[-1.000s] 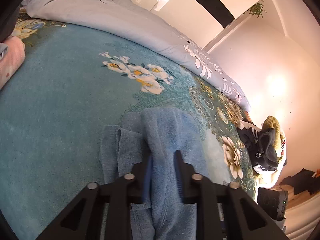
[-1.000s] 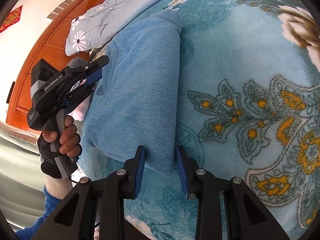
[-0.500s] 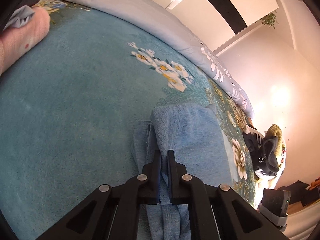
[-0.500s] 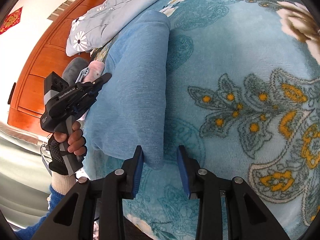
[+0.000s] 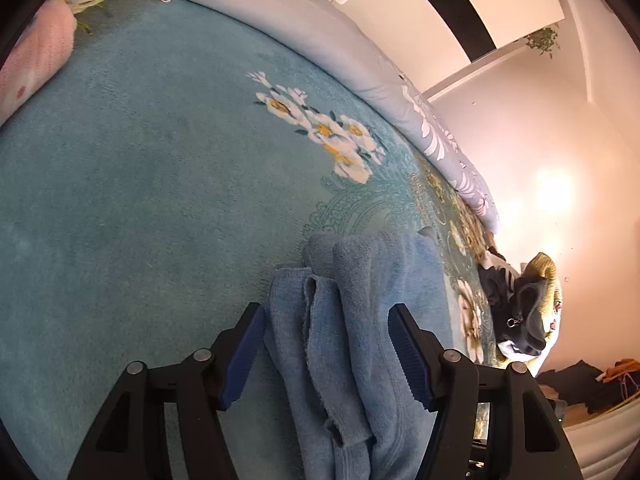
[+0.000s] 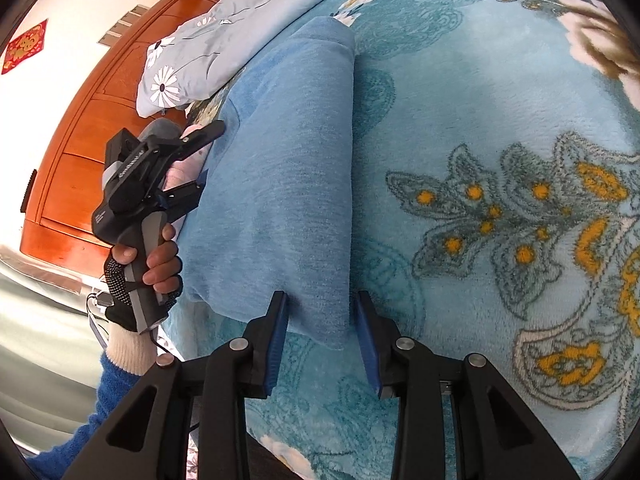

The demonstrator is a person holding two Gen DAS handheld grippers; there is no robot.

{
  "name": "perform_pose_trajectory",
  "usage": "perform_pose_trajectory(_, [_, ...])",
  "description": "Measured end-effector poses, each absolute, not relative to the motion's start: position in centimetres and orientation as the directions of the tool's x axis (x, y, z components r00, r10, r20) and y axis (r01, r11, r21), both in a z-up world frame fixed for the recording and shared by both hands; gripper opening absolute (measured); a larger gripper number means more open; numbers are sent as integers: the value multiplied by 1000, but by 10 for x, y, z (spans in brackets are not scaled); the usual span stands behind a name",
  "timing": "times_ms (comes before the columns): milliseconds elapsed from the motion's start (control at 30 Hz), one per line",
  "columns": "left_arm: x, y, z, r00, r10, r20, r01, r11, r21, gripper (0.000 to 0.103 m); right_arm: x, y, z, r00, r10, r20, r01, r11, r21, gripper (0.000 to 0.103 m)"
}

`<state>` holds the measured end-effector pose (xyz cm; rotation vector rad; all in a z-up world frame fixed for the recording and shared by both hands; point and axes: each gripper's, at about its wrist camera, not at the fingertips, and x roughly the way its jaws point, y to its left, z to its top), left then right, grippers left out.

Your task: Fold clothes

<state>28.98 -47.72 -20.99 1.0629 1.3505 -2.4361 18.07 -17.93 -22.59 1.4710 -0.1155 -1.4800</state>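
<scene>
A light blue fleece garment (image 5: 360, 280) lies folded lengthwise on the teal flowered blanket (image 5: 160, 160). My left gripper (image 5: 326, 320) straddles its layered end; the jaws are opening and stand wide, with cloth between them but neither pad pressing on it. The right wrist view shows the same garment (image 6: 288, 160) as a long flat strip. Its near corner lies between the jaws of my right gripper (image 6: 322, 308), which is open, the cloth lying flat and unpinched. A gloved hand (image 6: 160, 256) holds the left gripper (image 6: 208, 154) at the strip's far left edge.
A grey flowered duvet (image 5: 320, 40) runs along the far side of the bed. A pink item (image 5: 36, 60) lies at the upper left. Dark and yellow clothes (image 5: 520, 308) are piled at the bed's right end. A wooden headboard (image 6: 92, 120) stands behind the left hand.
The left jaws, pinched together on the cloth half a second ago, now stand wide apart, and that gripper has sunk toward the bed. The right gripper has kept still.
</scene>
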Motion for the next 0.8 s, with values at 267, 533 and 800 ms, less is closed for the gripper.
perform_pose_trajectory(267, [296, -465, -211, -768, 151, -623, 469, -531, -706, 24, 169, -171, -221, 288, -734, -615, 509, -427, 748, 11])
perform_pose_trajectory(533, [323, -394, -184, -824, 231, -517, 349, -511, -786, 22, 86, -118, -166, 216, -740, -637, 605, -411, 682, 10])
perform_pose_trajectory(800, [311, -370, -198, -779, 243, -578, 384, -544, -746, 26, 63, -98, -213, 209, -712, -671, 517, -502, 693, 10])
